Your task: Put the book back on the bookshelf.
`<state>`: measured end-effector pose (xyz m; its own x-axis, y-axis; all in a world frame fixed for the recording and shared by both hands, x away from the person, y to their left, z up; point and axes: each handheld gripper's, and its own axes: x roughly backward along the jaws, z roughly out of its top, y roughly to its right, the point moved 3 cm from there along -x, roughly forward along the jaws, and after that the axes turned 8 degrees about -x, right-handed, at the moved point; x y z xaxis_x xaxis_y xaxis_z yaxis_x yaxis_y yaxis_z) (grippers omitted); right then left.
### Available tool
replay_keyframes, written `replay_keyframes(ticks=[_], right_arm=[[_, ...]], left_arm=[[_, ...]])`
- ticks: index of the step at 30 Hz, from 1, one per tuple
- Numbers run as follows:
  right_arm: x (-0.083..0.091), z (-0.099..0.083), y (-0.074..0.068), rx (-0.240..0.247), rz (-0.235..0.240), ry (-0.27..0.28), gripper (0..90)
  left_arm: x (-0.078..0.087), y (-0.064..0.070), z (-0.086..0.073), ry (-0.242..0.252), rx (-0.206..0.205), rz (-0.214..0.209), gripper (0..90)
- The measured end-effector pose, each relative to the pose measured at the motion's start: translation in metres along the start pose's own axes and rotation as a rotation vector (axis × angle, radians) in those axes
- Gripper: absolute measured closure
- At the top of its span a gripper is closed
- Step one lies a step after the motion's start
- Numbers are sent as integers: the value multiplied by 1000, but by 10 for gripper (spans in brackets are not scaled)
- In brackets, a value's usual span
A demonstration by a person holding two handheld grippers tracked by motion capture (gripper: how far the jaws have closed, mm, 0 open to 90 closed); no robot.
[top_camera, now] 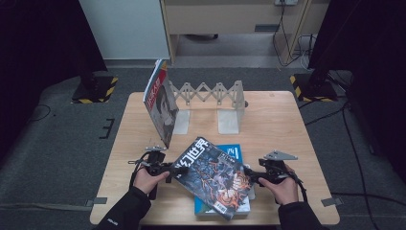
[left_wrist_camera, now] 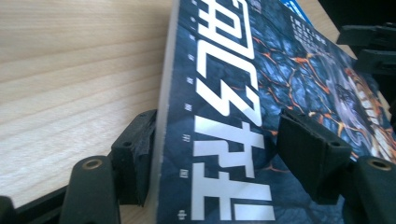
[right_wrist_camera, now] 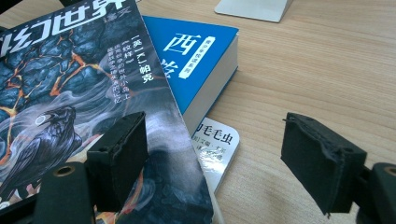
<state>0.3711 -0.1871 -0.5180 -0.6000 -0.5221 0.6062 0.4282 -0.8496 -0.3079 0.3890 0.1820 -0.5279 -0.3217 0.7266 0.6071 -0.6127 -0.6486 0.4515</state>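
I'm looking at the desk (top_camera: 287, 120), where the dark magazine (top_camera: 210, 177) is lying tilted across a blue book (top_camera: 233, 152). My left claw (top_camera: 173, 168) is straddling its edge, jaws apart; my right claw (top_camera: 249, 178) is gaping open beside its corner.

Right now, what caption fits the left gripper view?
Open hand-held gripper straddling the dark magazine's edge.

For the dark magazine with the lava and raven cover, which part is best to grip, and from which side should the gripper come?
Probably the spine edge of the dark lava-cover magazine, approached from the person's left. That edge overhangs the blue book and sits above the wooden table, so one jaw can slide underneath. The left gripper already straddles it, jaws open. The right gripper is open by the opposite edge.
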Motion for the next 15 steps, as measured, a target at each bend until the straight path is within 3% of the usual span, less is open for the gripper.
replay_keyframes(ticks=[2,6,10,12,15], right_arm=[[0,0,0,-2,0,1,227],[0,0,0,-3,0,1,227],[-1,0,0,-5,2,2,226],[-1,0,0,-6,1,2,226],[-1,0,0,-5,-4,4,227]], left_arm=[[-4,-1,-2,-7,11,-26,272],[-4,-3,-2,-14,31,-38,275],[-2,-1,-1,-12,17,-21,289],[5,1,2,4,5,-2,376],[10,5,2,-13,11,-9,417]])
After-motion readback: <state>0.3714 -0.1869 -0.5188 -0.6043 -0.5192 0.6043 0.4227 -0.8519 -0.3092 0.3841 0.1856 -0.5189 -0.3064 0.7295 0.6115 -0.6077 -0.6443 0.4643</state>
